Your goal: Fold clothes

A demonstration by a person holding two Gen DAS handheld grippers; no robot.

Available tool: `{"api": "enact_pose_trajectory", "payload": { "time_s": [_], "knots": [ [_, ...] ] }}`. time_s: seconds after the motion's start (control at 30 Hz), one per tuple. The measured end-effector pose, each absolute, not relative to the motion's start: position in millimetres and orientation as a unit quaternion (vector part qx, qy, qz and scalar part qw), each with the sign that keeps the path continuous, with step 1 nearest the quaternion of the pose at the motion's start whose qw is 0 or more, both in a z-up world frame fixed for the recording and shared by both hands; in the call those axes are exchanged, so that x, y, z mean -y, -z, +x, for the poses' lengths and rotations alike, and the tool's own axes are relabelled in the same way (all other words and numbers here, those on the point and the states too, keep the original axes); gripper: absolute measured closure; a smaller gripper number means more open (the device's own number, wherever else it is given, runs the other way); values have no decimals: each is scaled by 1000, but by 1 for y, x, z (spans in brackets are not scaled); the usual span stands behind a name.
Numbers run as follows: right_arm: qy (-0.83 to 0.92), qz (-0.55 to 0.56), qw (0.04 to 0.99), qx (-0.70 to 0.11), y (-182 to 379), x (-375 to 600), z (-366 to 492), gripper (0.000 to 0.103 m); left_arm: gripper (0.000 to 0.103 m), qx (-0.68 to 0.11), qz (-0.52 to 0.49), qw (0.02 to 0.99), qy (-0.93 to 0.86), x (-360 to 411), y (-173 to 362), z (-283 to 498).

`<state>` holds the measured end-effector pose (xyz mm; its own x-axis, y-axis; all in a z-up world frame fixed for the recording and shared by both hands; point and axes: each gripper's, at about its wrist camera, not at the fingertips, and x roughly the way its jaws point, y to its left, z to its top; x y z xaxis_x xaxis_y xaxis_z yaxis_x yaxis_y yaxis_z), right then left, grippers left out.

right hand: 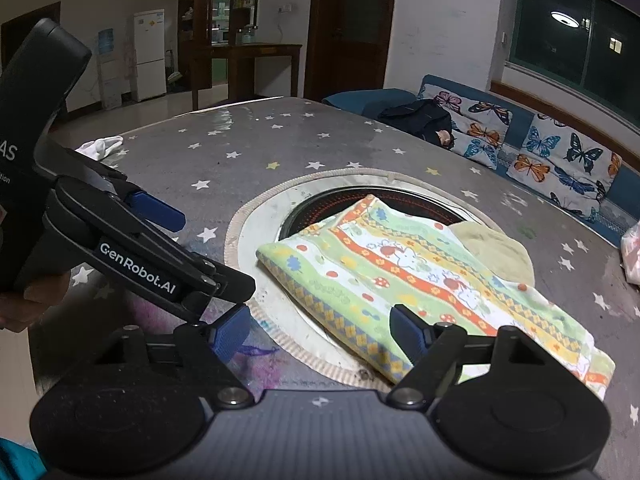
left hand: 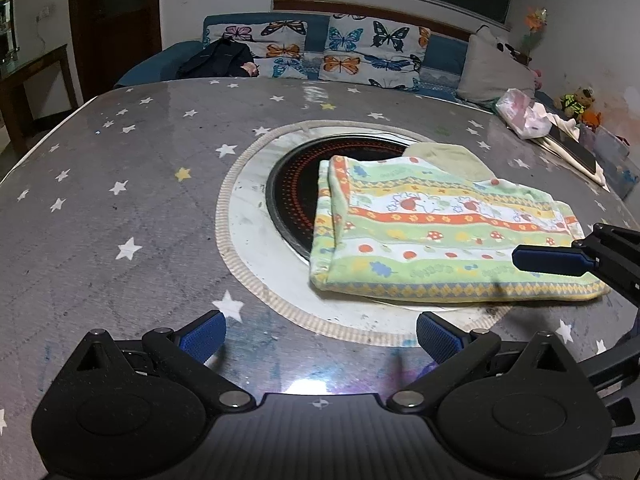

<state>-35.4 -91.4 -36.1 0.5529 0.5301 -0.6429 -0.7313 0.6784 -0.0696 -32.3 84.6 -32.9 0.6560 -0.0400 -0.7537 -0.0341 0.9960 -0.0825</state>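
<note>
A folded garment point(left hand: 432, 232) with green, orange and white cartoon stripes lies flat on the table, partly over the round cooktop point(left hand: 292, 188). It also shows in the right wrist view point(right hand: 400, 280). My left gripper point(left hand: 320, 338) is open and empty, above the table just in front of the garment's near edge. My right gripper point(right hand: 320, 332) is open and empty, its right finger over the garment's near edge. One of its blue fingers point(left hand: 548, 260) shows in the left wrist view over the garment's right end. The left gripper also shows in the right wrist view point(right hand: 168, 240).
The table point(left hand: 120, 200) has a grey star-patterned cover. A plastic bag point(left hand: 524, 114) and papers lie at its far right, a white cloth point(right hand: 100, 146) at its far left corner. A sofa with butterfly cushions point(left hand: 360, 52) stands behind the table.
</note>
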Motion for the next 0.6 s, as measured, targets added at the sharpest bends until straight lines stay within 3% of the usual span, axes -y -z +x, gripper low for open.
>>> {"api": "enact_pose_trajectory", "payload": {
  "time_s": [0.6],
  "knots": [
    [-364, -167, 864, -305, 42, 89, -30, 25, 0, -424, -43, 905, -2, -88, 37, -25]
  ]
}}
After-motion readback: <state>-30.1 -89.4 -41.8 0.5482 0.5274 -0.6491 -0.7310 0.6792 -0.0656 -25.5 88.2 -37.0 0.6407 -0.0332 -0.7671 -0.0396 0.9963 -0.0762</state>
